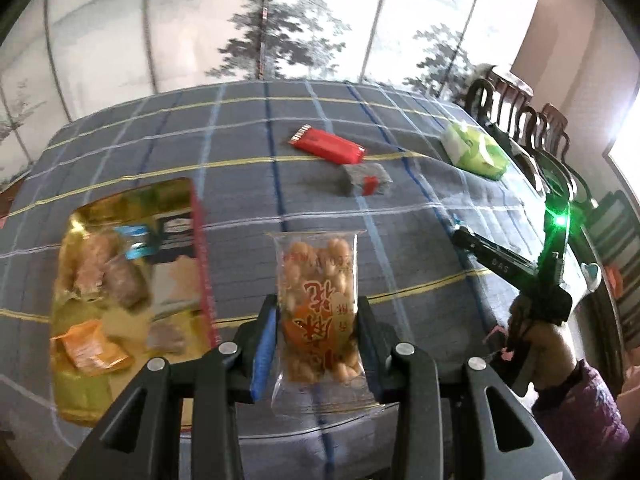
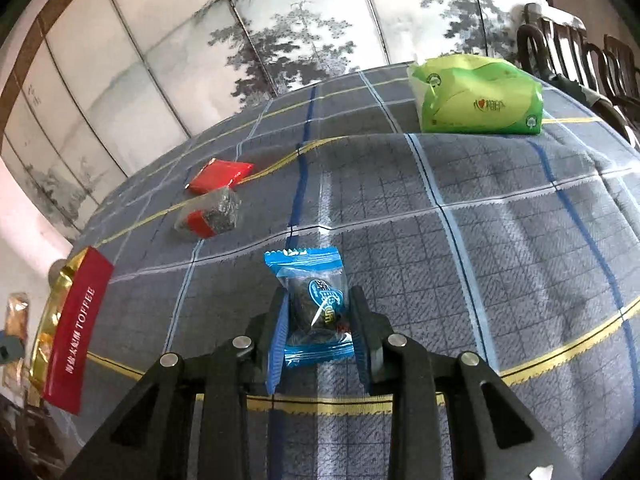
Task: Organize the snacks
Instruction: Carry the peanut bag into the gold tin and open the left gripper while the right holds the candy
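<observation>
The left gripper (image 1: pixel 316 332) had its jaws clamped on a light, crinkly peanut packet (image 1: pixel 318 312), gripped mid-body just right of the gold box (image 1: pixel 80 400). The right gripper (image 2: pixel 320 328) pinched a small blue-wrapped candy (image 2: pixel 316 304) above the desk (image 2: pixel 500 260); both wrappers looked slippery.

Left gripper (image 1: pixel 318 320) clamps a peanut packet (image 1: pixel 318 312), fingers aimed at 12 o'clock; right gripper (image 2: pixel 319 312) pinches a blue-wrapped candy (image 2: pixel 316 304), likewise.

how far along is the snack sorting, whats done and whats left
Partly done: several wrapped snacks already lie in the gold box. In hand: the left gripper is shut on a peanut packet, the right gripper on a blue candy. Left on the tablecloth: a red bar and a grey packet.
</observation>
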### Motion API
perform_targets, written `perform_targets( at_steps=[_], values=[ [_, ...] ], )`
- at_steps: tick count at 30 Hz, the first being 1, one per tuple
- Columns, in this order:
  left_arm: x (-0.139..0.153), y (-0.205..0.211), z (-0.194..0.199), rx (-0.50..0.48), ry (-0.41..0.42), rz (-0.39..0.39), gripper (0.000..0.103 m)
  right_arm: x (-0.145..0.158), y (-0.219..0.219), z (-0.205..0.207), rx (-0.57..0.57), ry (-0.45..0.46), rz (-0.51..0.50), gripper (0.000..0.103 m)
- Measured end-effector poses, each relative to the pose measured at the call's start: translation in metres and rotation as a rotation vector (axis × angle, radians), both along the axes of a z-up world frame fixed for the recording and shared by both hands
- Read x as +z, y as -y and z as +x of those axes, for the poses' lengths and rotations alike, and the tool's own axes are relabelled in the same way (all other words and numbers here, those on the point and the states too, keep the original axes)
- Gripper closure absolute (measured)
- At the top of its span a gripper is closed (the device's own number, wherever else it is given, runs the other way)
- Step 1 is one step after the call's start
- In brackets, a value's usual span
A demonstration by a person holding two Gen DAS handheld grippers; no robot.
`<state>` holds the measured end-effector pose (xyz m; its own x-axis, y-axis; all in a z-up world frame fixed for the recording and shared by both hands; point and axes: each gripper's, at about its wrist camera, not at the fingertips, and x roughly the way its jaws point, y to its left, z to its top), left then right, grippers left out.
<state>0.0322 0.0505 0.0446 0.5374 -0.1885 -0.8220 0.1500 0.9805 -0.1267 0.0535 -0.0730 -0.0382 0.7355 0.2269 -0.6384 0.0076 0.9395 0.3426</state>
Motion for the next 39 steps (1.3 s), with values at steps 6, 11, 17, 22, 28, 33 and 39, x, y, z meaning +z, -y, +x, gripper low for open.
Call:
perform_targets(
  at_steps=[6,11,17,22,28,33,39],
  values=[
    [0.004,-0.033,-0.014,0.063,0.037,0.030,0.066,0.002,-0.003,-0.002,-0.009,0.002,-0.022,0.076],
    [0.002,-0.053,-0.021,0.109,0.053,0.052,0.066,0.002,-0.005,-0.002,-0.011,0.000,-0.039,0.076],
    [-0.003,-0.072,-0.030,0.146,0.078,0.092,0.066,0.002,-0.009,-0.003,-0.016,-0.001,-0.067,0.076],
    [-0.009,-0.086,-0.034,0.170,0.080,0.100,0.066,0.002,-0.009,-0.003,-0.016,-0.001,-0.070,0.076],
    [-0.017,-0.099,-0.039,0.199,0.087,0.132,0.066,0.002,-0.010,-0.003,-0.018,-0.001,-0.068,0.076],
    [-0.024,-0.109,-0.039,0.224,0.079,0.137,0.066,0.002,-0.010,-0.003,-0.018,-0.001,-0.069,0.076],
    [-0.030,-0.114,-0.037,0.235,0.074,0.153,0.065,0.002,-0.010,-0.003,-0.018,-0.001,-0.069,0.076]
  ],
)
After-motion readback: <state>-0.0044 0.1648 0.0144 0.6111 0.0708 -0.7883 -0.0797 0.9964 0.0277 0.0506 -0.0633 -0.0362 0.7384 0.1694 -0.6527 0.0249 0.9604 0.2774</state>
